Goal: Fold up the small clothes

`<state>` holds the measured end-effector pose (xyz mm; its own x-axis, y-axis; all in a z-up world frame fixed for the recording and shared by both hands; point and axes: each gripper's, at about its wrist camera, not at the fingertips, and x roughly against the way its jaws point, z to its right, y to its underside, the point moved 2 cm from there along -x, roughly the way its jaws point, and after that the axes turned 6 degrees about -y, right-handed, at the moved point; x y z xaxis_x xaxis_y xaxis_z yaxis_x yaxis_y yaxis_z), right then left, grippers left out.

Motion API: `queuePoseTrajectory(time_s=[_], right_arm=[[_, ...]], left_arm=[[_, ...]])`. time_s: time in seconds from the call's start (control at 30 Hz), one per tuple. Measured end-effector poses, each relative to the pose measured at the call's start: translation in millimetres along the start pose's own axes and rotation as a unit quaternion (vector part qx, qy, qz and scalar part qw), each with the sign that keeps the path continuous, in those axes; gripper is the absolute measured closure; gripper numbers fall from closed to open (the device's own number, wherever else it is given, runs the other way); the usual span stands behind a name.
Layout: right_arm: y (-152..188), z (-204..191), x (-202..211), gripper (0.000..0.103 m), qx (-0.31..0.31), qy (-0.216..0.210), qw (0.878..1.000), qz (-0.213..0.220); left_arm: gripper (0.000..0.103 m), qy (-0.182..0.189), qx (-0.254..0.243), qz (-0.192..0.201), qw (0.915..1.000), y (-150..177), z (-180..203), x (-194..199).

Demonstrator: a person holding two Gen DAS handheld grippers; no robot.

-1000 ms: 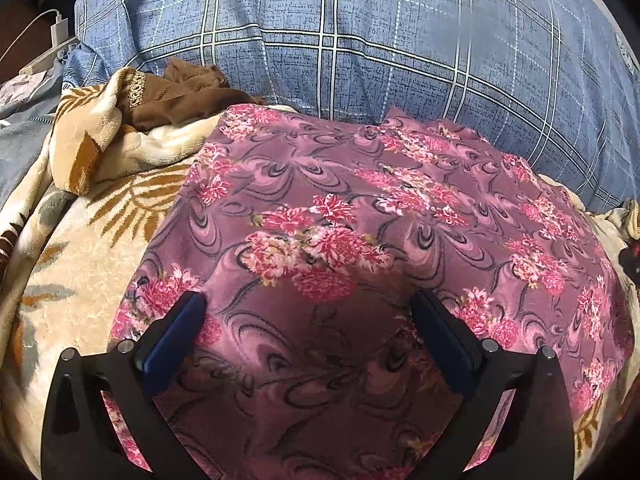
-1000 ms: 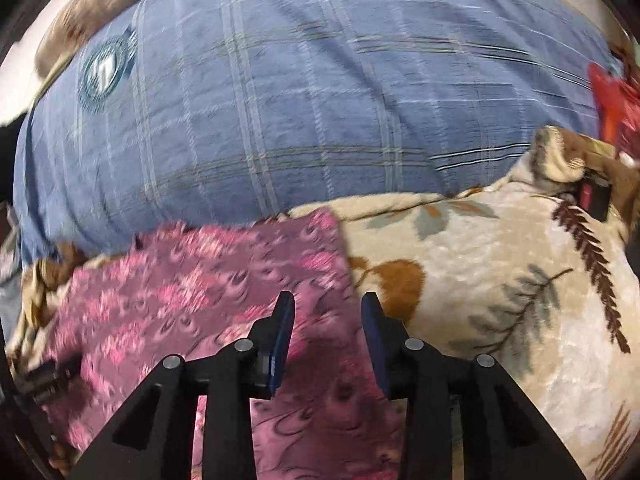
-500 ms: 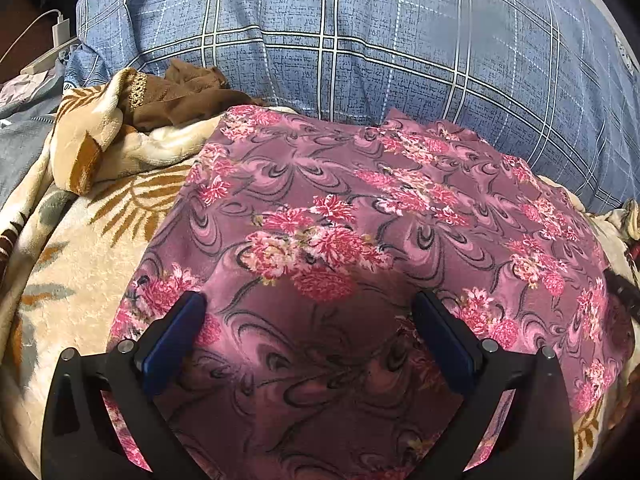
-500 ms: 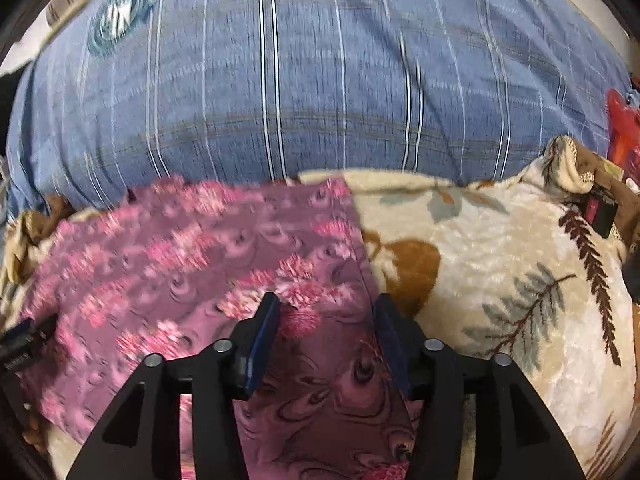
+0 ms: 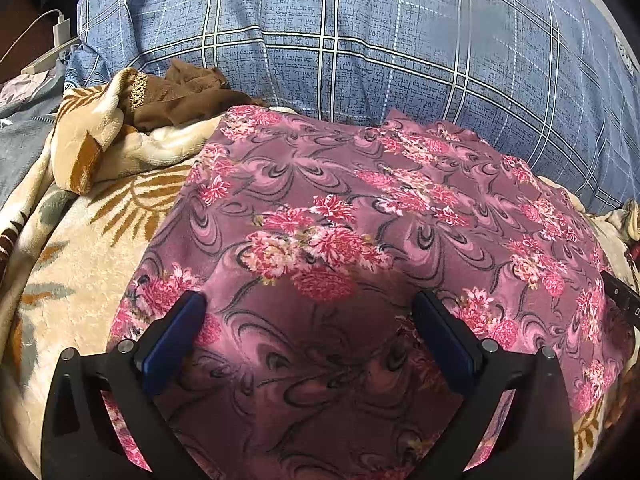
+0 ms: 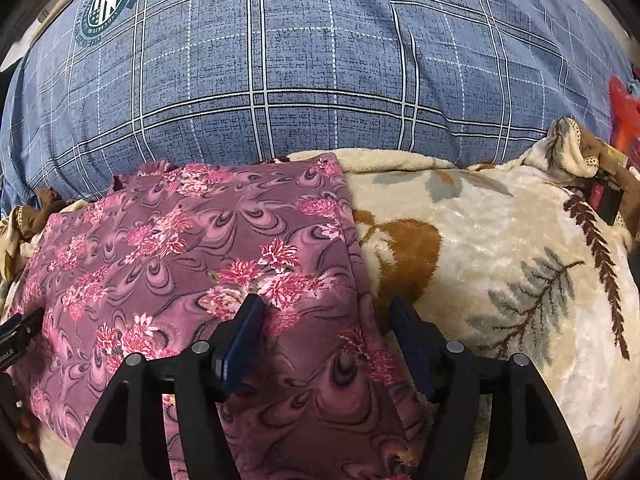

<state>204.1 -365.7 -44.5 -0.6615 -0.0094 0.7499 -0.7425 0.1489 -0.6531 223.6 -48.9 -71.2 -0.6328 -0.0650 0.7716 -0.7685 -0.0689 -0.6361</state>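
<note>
A mauve garment with pink flowers (image 5: pixel 340 240) lies flat on a cream leaf-patterned blanket (image 5: pixel 72 280); it also shows in the right wrist view (image 6: pixel 180 260). My left gripper (image 5: pixel 310 316) is wide open and empty, low over the garment's near part. My right gripper (image 6: pixel 326 320) is open and empty over the garment's right edge, its right finger above the blanket (image 6: pixel 500 272). The right gripper's tip shows at the left view's right edge (image 5: pixel 620 300), and the left gripper's tip at the right view's left edge (image 6: pixel 16 336).
A big blue plaid pillow (image 5: pixel 360 40) rises behind the garment (image 6: pixel 300 60). A brown cloth (image 5: pixel 176 96) lies at the blanket's far left. A white charger and cable (image 5: pixel 52 44) sit far left. Red and dark items (image 6: pixel 616 152) lie at the far right.
My right gripper has opened wider and swung to face the garment's right edge squarely. My left gripper has stayed open and almost still.
</note>
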Motion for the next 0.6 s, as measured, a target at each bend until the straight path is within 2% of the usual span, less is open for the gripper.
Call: queuePoseTrajectory(time_s=[0.27, 0.43, 0.47, 0.5, 0.53, 0.6], right_arm=[[-1, 0, 1, 0.035, 0.002, -0.001, 1.000, 0.003], [1, 13, 1, 0.036, -0.030, -0.043, 0.999, -0.003], [2, 15, 1, 0.048, -0.033, -0.058, 0.998, -0.004], [2, 15, 1, 0.074, -0.037, -0.083, 0.996, -0.005], [1, 17, 2, 0.082, -0.045, -0.094, 0.995, -0.005], [-2, 23, 8, 0.084, -0.062, -0.095, 0.993, 0.010]], left_arm=[[0.000, 0.001, 0.000, -0.004, 1.0000, -1, -1, 0], [0.000, 0.014, -0.012, -0.016, 0.9997, -8, -7, 11], [0.000, 0.014, -0.013, -0.013, 0.9997, -10, -10, 16], [0.000, 0.014, -0.013, -0.009, 0.9998, -11, -15, 20], [0.000, 0.014, -0.013, -0.005, 0.9998, -13, -19, 24], [0.000, 0.007, -0.004, 0.003, 1.0000, -17, -31, 29]])
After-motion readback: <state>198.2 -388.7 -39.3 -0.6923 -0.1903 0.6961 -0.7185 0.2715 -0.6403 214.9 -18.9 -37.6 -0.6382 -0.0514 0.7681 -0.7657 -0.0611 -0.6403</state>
